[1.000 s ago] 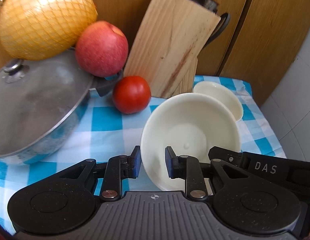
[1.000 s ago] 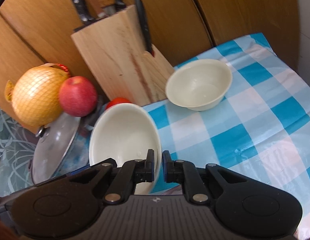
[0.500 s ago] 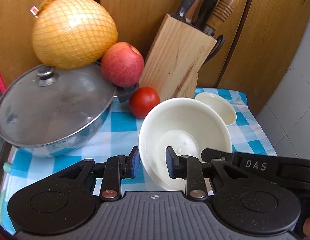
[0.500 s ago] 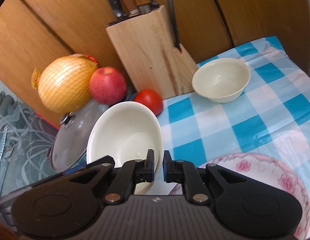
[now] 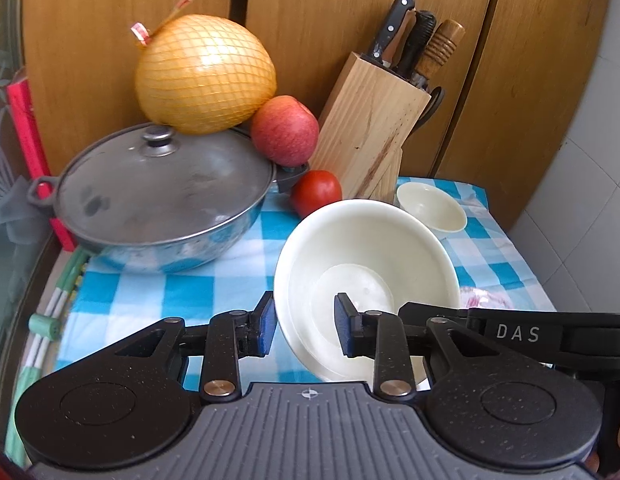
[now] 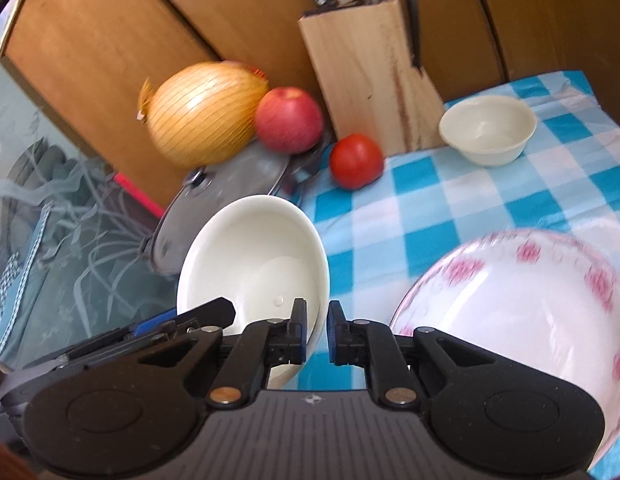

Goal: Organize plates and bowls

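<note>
Above the checked cloth [image 5: 238, 256], my right gripper [image 6: 318, 330] clamped on the cream bowl's [image 6: 250, 248] rim, my left gripper [image 5: 304, 326] apart around its near-left rim, small bowl [image 6: 488, 128] far right, flowered bowl [image 6: 510, 300] near right.

The cream bowl [image 5: 366, 276] at the frame's centre looks like smooth, glossy glazed ceramic, as does the small bowl [image 6: 488, 128] at upper right. The flowered bowl [image 6: 522, 304] at lower right shines too. The cloth [image 5: 158, 292] underneath has a faint plastic sheen. At left, the pot lid [image 5: 162, 188] is dull, scuffed metal. The knife block [image 5: 370, 128] is matt raw wood; the cupboard doors [image 5: 318, 12] behind are smooth wood veneer. Both grippers' bodies are speckled matt black plastic.
</note>
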The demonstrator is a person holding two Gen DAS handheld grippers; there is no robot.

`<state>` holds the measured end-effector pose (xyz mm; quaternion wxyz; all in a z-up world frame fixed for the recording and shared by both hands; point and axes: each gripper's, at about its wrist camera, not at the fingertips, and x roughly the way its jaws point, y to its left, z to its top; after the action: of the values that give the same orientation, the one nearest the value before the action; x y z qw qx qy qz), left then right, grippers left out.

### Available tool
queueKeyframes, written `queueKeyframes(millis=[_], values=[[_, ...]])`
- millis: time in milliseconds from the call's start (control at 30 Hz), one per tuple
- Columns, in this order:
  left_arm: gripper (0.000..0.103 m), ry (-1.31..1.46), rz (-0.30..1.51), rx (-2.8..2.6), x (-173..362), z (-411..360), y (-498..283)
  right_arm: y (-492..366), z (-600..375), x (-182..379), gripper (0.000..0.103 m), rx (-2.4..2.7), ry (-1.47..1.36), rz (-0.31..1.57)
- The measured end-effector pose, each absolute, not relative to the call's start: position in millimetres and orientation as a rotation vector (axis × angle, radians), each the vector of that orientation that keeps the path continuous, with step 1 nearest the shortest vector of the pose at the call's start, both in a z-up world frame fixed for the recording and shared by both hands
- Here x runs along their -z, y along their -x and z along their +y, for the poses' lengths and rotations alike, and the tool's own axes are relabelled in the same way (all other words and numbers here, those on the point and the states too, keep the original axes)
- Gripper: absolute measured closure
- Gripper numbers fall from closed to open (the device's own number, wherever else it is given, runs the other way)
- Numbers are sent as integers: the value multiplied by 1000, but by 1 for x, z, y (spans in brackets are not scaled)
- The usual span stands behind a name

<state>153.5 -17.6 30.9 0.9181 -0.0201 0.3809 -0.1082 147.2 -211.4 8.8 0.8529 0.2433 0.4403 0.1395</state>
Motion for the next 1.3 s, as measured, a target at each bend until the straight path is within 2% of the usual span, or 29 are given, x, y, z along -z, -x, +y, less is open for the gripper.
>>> queueKeyframes(millis=[400, 700, 767, 800, 833, 933, 1133, 1300], values=[[60, 66, 799, 211, -23, 15, -96, -99, -177, -2, 90, -374, -470, 999], [59, 104, 858, 193, -8, 36, -88, -86, -151, 1, 86, -397, -318, 1013], [59, 109, 860, 181, -8, 40, -88, -82, -148, -3, 75, -402, -284, 1002], [55, 106, 853, 165, -8, 42, -88, -80, -148, -6, 67, -396, -265, 993], [54, 100, 839, 149, -10, 44, -87, -79, -147, -9, 66, -395, -234, 979], [45, 94, 800, 112, -14, 49, -86, -74, -155, -18, 65, -353, -203, 919], [47, 120, 826, 136, -11, 44, -98, -87, -192, -26, 65, -264, -287, 866], [41, 129, 814, 193, -20, 22, -114, -103, -230, -31, 65, -158, -356, 829]])
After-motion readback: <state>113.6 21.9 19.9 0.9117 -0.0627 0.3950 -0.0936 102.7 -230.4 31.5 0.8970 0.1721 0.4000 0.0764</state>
